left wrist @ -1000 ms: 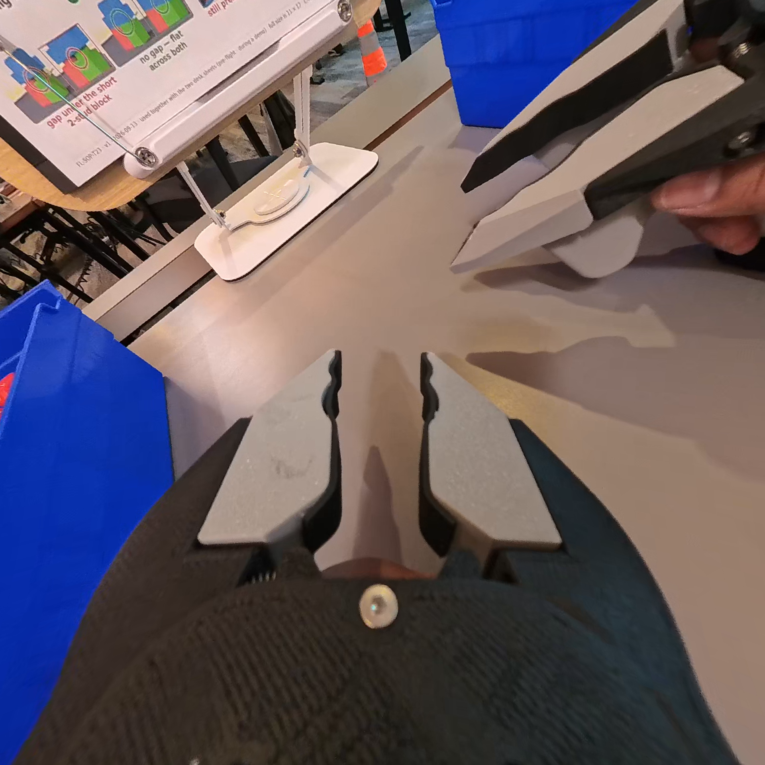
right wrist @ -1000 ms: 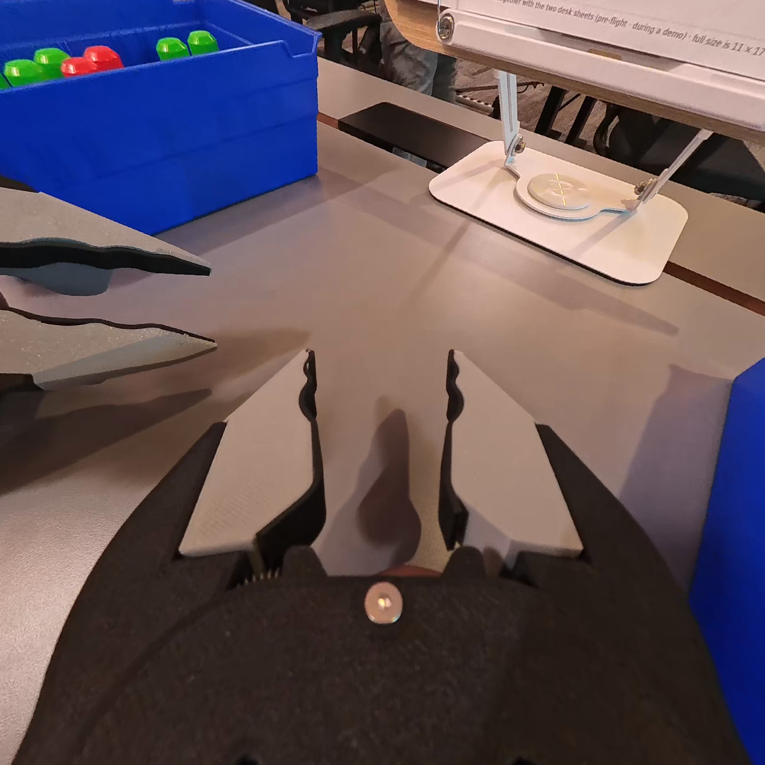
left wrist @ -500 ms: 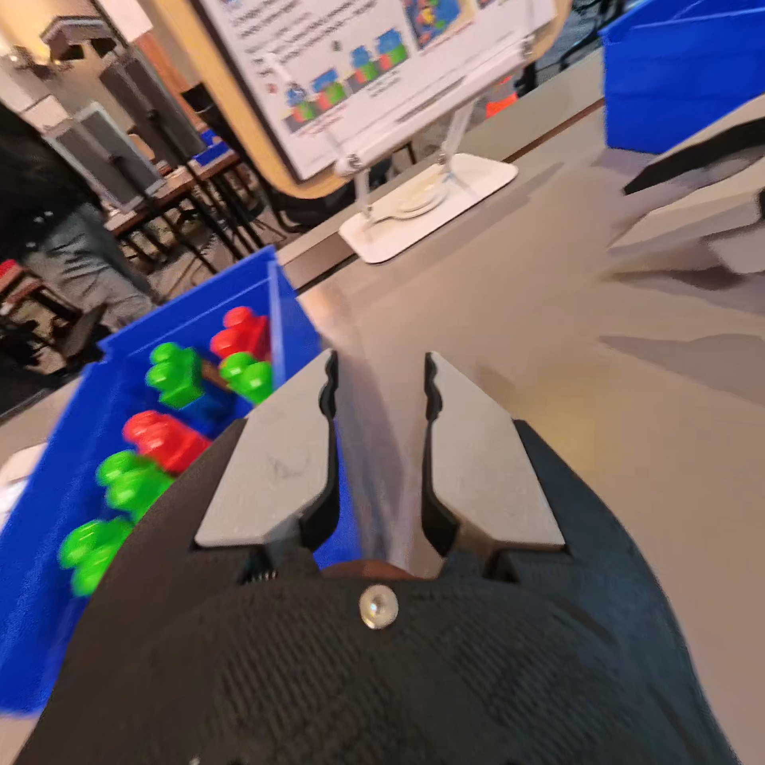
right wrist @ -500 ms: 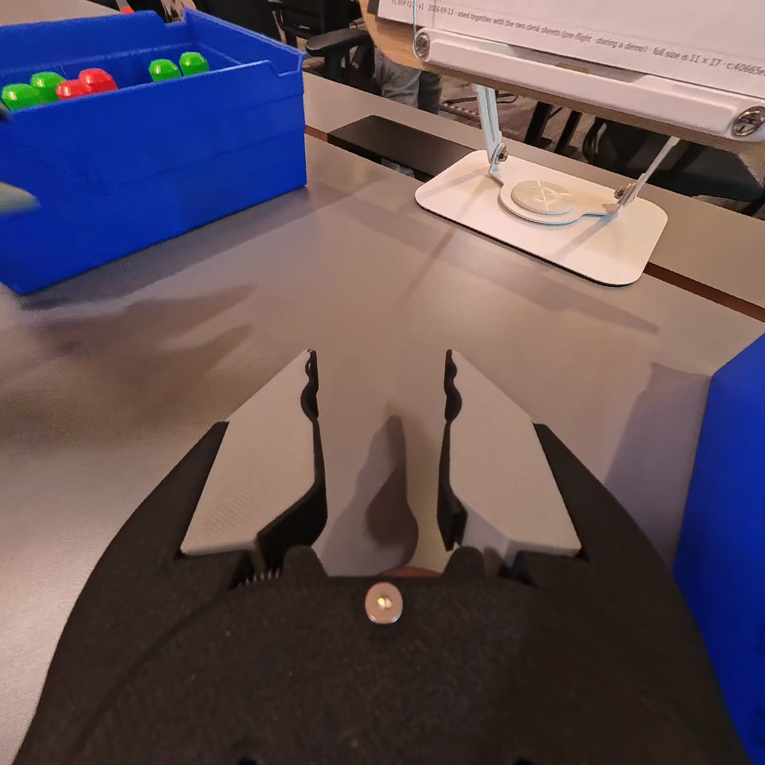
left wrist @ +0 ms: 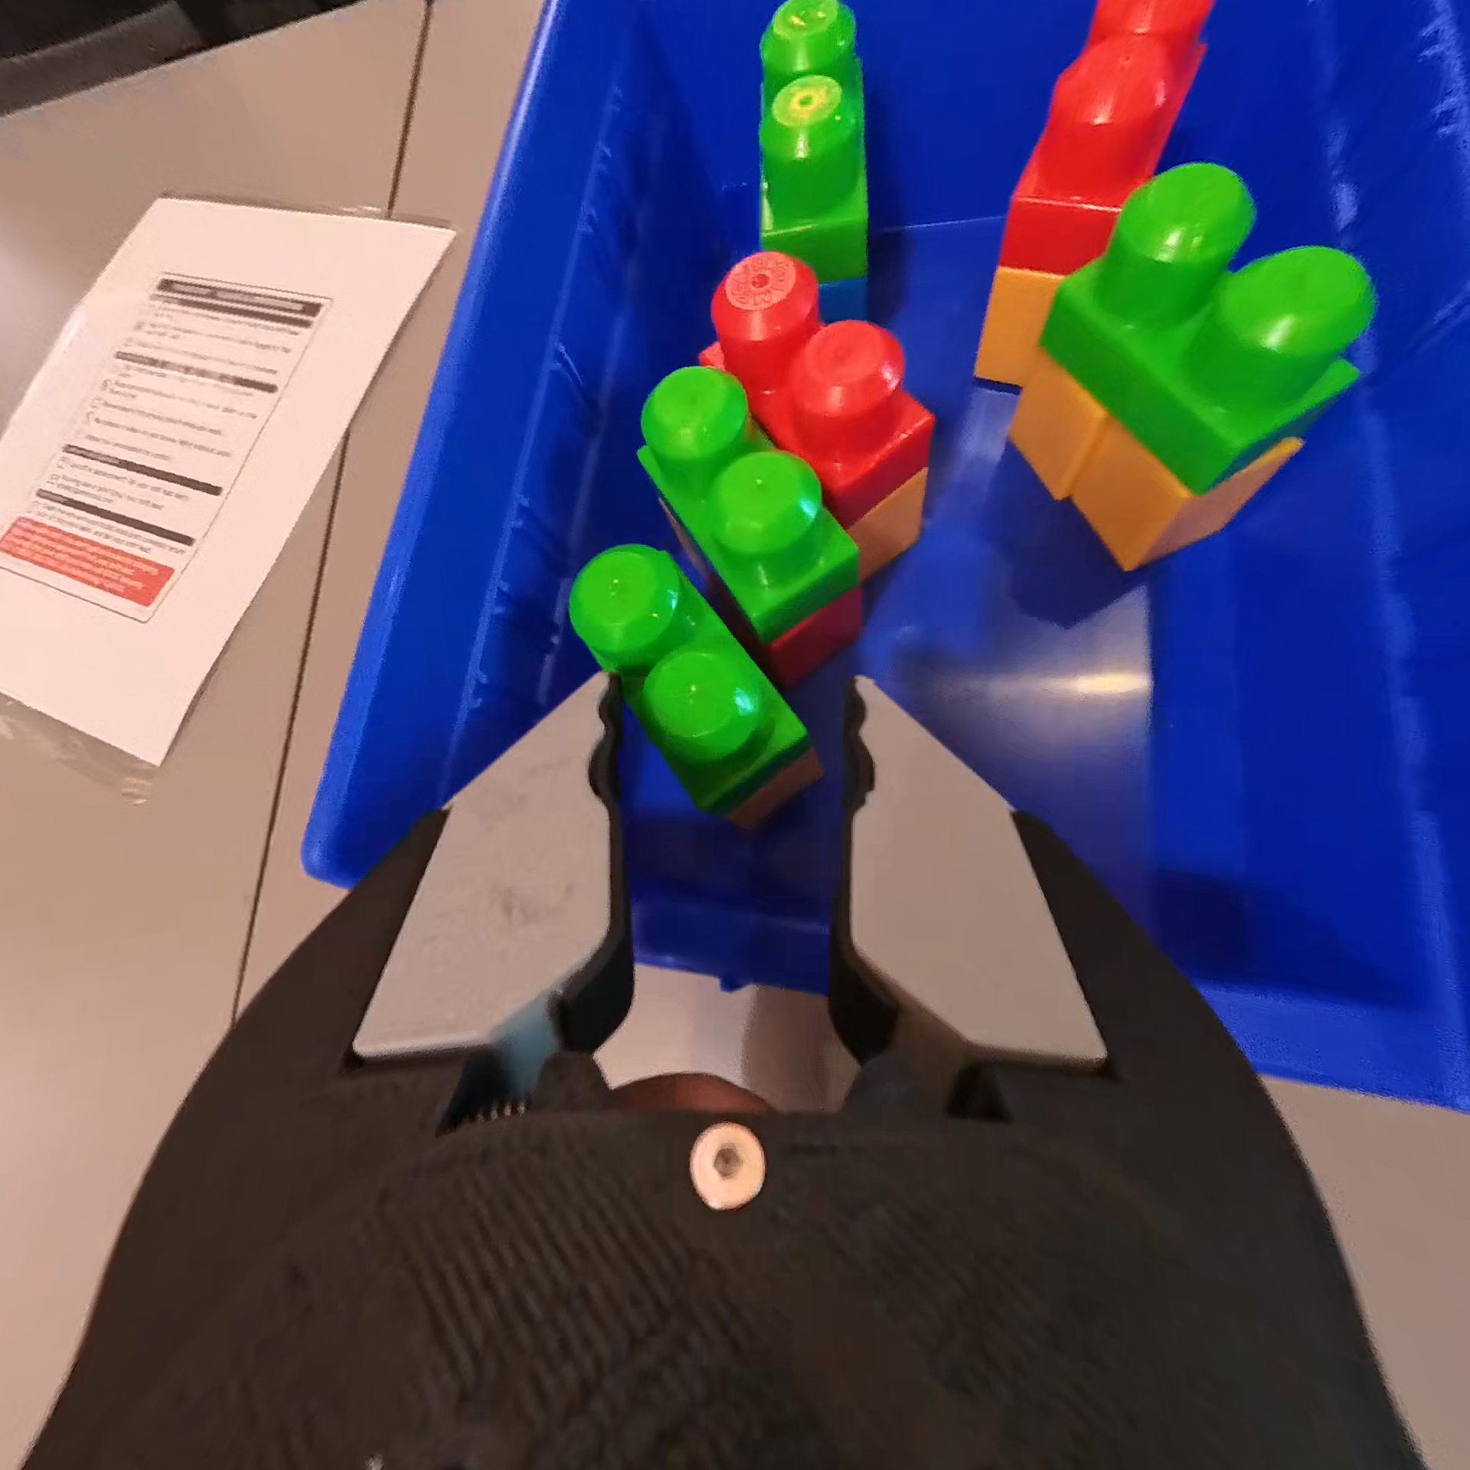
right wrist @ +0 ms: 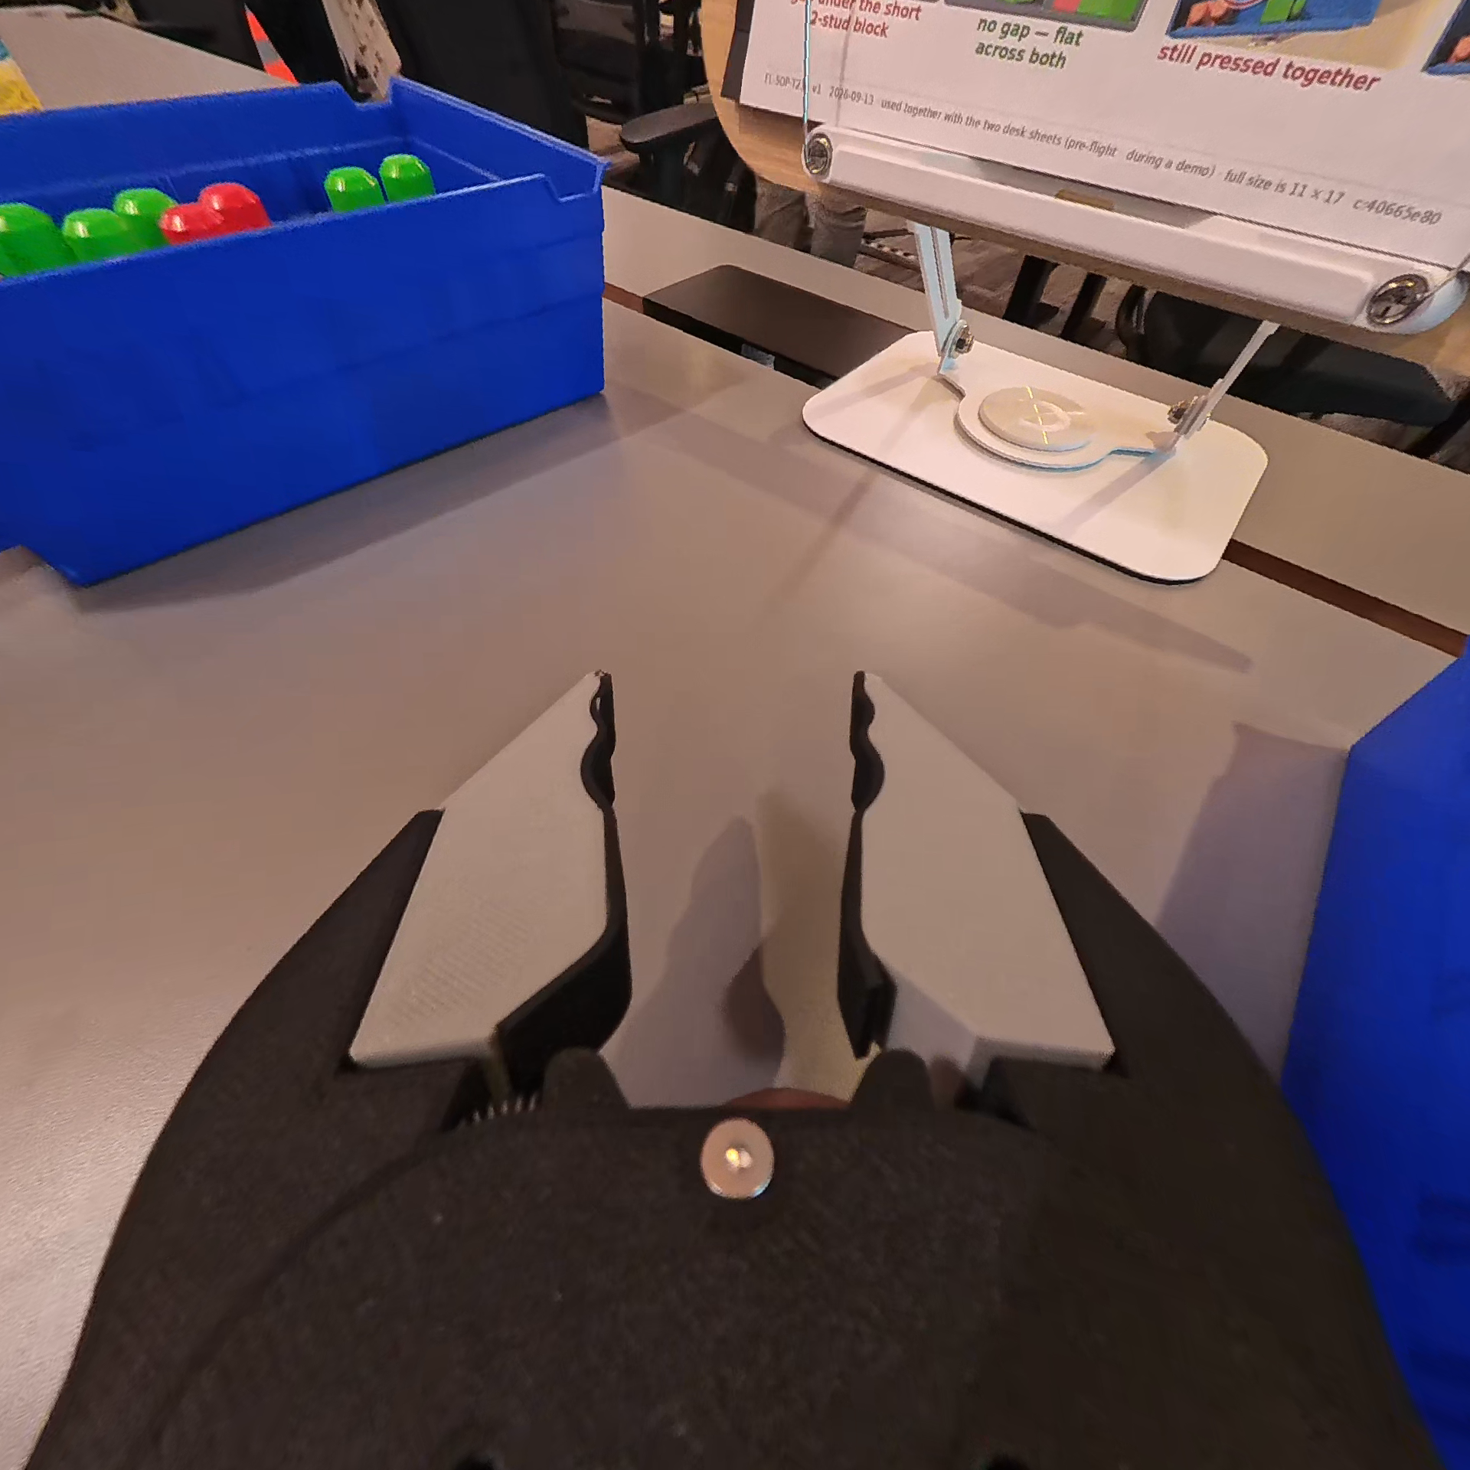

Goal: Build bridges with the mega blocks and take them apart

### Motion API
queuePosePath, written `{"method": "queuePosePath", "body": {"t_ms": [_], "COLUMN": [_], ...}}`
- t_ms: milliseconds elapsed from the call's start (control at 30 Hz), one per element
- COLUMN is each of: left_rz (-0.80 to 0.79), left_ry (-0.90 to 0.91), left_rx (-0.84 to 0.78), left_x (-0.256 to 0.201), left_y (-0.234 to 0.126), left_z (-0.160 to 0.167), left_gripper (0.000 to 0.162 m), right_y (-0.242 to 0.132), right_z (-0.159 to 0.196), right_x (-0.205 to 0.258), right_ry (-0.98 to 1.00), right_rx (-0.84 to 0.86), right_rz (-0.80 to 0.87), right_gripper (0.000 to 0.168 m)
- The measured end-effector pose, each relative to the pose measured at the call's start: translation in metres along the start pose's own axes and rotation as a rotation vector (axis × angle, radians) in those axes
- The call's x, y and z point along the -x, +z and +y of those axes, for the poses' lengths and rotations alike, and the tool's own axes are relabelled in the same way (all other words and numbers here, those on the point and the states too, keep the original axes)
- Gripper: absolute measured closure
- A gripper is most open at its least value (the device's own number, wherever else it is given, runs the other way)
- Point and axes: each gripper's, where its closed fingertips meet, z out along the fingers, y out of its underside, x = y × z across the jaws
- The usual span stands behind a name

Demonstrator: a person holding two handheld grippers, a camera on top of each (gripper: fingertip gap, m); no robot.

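My left gripper (left wrist: pixel 728 692) is open above a blue bin (left wrist: pixel 477 477) of mega blocks. A green two-stud block (left wrist: pixel 692 684) lies between its fingertips, not gripped. Behind it stand another green block (left wrist: pixel 748 509), a red block (left wrist: pixel 819 390), a far green block (left wrist: pixel 811 143), and a green block on orange ones (left wrist: pixel 1193 334) beside a red one (left wrist: pixel 1106 135). My right gripper (right wrist: pixel 728 688) is open and empty over the grey table (right wrist: pixel 716 573). The blue bin (right wrist: pixel 302 350) with green and red studs shows at its left.
A printed sheet (left wrist: pixel 159 469) lies on the table left of the bin. A white stand (right wrist: pixel 1034 453) holding an instruction board (right wrist: pixel 1114 103) is at the back right. A second blue bin's wall (right wrist: pixel 1400 954) is close on the right.
My left gripper swung left from the table and now points down into the blue bin, over a green block. It has left the right wrist view. My right gripper barely moved.
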Motion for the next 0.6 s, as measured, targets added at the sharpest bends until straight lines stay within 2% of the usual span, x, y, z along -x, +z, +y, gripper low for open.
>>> {"method": "queuePosePath", "body": {"t_ms": [67,133,367,600], "left_rz": [-0.027,-0.082,-0.057,-0.104], "left_ry": [0.006,0.072,0.073,0.106], "left_rx": [0.022,0.036,-0.011,-0.146], "left_x": [0.004,0.012,0.018,0.027], "left_y": [0.004,0.006,0.0,-0.037], "left_z": [-0.002,-0.002,-0.004,-0.038], "left_gripper": [0.112,0.127,0.129,0.133], "right_y": [-0.001,-0.001,-0.004,-0.003], "right_z": [0.0,0.0,-0.005,-0.004], "right_x": [-0.001,-0.003,-0.005,-0.004], "right_ry": [0.012,0.022,0.036,0.033], "right_rx": [-0.004,-0.004,-0.024,-0.017], "right_rz": [-0.002,-0.003,-0.008,-0.012], "right_gripper": [0.111,0.111,0.112,0.112]}}
